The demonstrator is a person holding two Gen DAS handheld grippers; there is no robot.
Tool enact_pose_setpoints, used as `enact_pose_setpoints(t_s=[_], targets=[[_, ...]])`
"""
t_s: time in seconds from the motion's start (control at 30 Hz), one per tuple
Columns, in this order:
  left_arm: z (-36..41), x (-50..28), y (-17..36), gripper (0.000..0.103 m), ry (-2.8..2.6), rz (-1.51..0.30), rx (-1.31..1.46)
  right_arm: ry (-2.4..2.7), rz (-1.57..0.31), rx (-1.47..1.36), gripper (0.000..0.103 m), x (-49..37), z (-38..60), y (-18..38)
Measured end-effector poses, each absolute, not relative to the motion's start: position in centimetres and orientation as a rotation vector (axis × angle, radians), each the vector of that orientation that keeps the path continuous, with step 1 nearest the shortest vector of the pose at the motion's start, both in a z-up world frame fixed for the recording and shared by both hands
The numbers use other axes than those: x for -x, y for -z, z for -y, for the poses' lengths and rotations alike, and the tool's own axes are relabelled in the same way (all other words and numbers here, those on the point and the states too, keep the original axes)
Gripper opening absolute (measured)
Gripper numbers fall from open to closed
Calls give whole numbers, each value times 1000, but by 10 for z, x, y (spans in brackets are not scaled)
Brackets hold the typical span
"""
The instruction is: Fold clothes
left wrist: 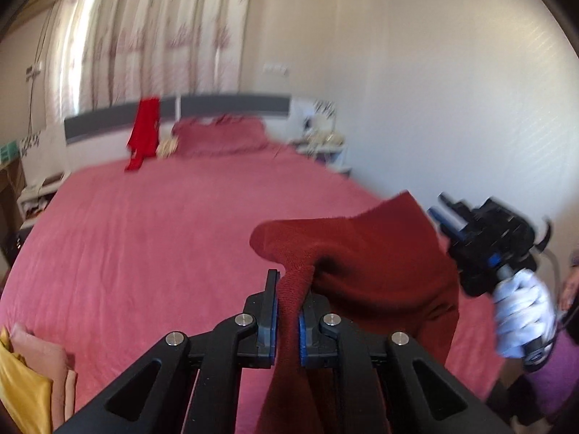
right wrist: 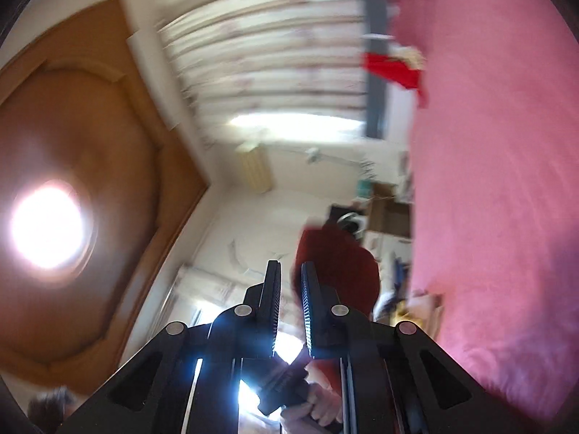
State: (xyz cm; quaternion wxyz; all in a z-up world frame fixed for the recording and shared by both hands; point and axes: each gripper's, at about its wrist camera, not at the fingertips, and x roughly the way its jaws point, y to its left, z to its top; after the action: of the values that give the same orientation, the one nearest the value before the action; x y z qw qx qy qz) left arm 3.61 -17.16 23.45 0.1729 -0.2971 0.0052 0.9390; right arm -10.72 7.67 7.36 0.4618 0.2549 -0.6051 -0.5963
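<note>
While lowering: left tongs (left wrist: 288,311) clenched on maroon garment (left wrist: 365,253).
Right tongs (right wrist: 290,289): nearly closed, apparently gripping nothing.
Advice: spread it flat on bed (left wrist: 163,235).

A: Dark red knit garment (left wrist: 365,253) up front, and under it the bedspread (left wrist: 152,238) is all rose pink.

B: Brighter red cloth (left wrist: 144,133) at the grey headboard (left wrist: 231,105), pink pillow (left wrist: 220,137) beside it.

A: Curtains (left wrist: 155,32) cream with faint pinkish motifs. Yellow (left wrist: 18,387) and peach (left wrist: 59,372) folded fabrics bottom left.

B: White glove (left wrist: 521,311) on the black, blue-trimmed right gripper (left wrist: 447,217). From the right wrist, a brown ceiling panel (right wrist: 90,115).
</note>
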Motion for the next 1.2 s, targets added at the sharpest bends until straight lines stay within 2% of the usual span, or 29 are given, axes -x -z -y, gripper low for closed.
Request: enact_pose_setpoints(t_s=[0.1, 0.27, 0.33, 0.37, 0.4, 0.57, 0.63, 0.77, 0.8, 1.0, 1.1, 1.2], targets=[[172, 31, -159, 8, -2643, -49, 1044, 1564, 1514, -771, 12, 167, -73, -22], [193, 112, -38, 8, -2606, -48, 1397, 1716, 1387, -1039, 17, 210, -64, 48], [206, 127, -4, 10, -2579, -10, 1505, 1733, 1337, -1119, 22, 203, -65, 71], [215, 128, 9, 12, -2558, 18, 1545, 1742, 1321, -1151, 29, 193, -68, 81], [224, 125, 17, 14, -2550, 43, 1553, 1753, 1304, -1181, 33, 183, -71, 92], [261, 92, 8, 16, -2539, 208, 1518, 1814, 1212, -1291, 38, 120, -85, 120], [275, 72, -1, 16, -2542, 258, 1513, 1843, 1191, -1299, 40, 90, -98, 120], [288, 4, -16, 15, -2570, 312, 1461, 1896, 1142, -1315, 55, 31, -121, 104], [291, -15, -19, 14, -2574, 324, 1447, 1914, 1112, -1330, 56, 19, -126, 98], [281, -133, 14, 14, -2389, 459, 1487, 1986, 994, -1444, 59, -50, -153, 83], [269, -177, 35, 14, -2326, 485, 1502, 1999, 940, -1510, 63, -80, -159, 88], [264, -202, 56, 14, -2272, 596, 1510, 2004, 857, -1557, 63, -103, -153, 91]])
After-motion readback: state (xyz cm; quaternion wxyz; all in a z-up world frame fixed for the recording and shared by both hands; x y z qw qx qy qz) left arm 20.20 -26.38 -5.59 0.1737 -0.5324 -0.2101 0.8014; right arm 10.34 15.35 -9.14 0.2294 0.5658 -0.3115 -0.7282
